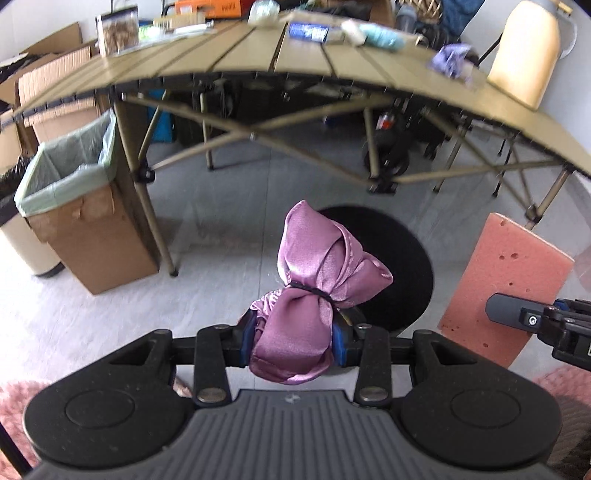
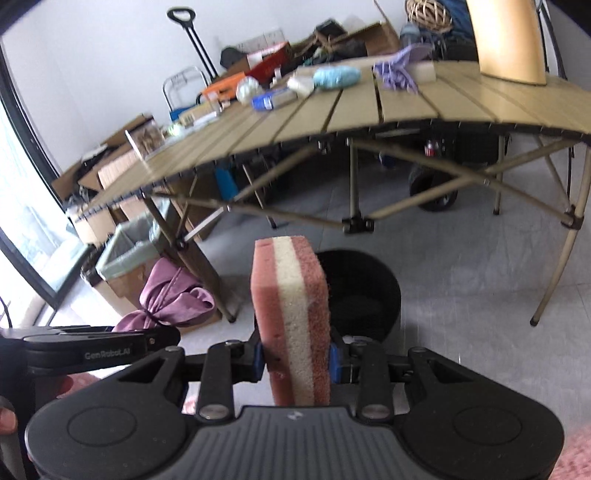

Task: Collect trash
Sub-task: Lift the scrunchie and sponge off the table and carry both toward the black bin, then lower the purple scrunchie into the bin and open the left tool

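Observation:
My left gripper is shut on a purple satin cloth bow tied with a black band, held above the floor. The bow also shows in the right wrist view, at the left. My right gripper is shut on a pink-and-cream sponge, held upright on its edge. The sponge also shows in the left wrist view, at the right. A cardboard box lined with a green bag stands on the floor by the table's left leg; it also shows in the right wrist view.
A tan folding table carries several items: a blue packet, a light blue bundle, a purple crumpled item. A black round bin sits on the floor in front of both grippers. Cardboard boxes are at the left.

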Demonstrator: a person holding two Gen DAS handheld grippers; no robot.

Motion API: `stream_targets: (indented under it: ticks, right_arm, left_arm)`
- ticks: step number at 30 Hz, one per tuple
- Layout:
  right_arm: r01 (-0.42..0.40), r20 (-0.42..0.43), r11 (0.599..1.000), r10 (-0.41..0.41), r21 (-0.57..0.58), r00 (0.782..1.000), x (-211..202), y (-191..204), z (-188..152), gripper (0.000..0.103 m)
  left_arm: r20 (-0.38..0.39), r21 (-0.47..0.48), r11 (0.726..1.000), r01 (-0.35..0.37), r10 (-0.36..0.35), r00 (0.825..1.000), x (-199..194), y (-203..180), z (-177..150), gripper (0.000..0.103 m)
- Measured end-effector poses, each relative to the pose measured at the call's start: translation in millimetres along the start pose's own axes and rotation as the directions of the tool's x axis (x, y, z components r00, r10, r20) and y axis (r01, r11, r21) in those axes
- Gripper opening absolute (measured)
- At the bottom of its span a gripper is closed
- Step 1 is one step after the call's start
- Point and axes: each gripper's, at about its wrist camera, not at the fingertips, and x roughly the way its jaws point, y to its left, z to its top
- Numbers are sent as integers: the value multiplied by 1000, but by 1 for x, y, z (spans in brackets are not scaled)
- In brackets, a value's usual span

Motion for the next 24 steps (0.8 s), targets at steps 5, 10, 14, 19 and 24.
stream_targets:
  ticks: [5,10,14,19,24]
  right_arm:
    - [23,-72,1000,-23,0,997,23,3,-9,31]
    - [49,-149,999,-47,6,988,46,2,-18,31]
    - [62,-203,998,-57,19,978,64,0,-25,31]
    - [88,-244,996,-78,31,967,79,-5,-32,31]
    - [106,-258,993,-89,54,962,85,-15,-36,31]
  left_arm:
    - [-56,-4,1000,-23,23,998,20,4,-9,39]
    - [-94,-5,999,-45,44,995,35,6,-13,39]
    - [-113,-15,998,-58,56,992,46,8,-13,39]
    - [-141,-24,997,-70,66,988,59,10,-15,39]
    - [-153,-30,997,-69,64,986,63,12,-16,39]
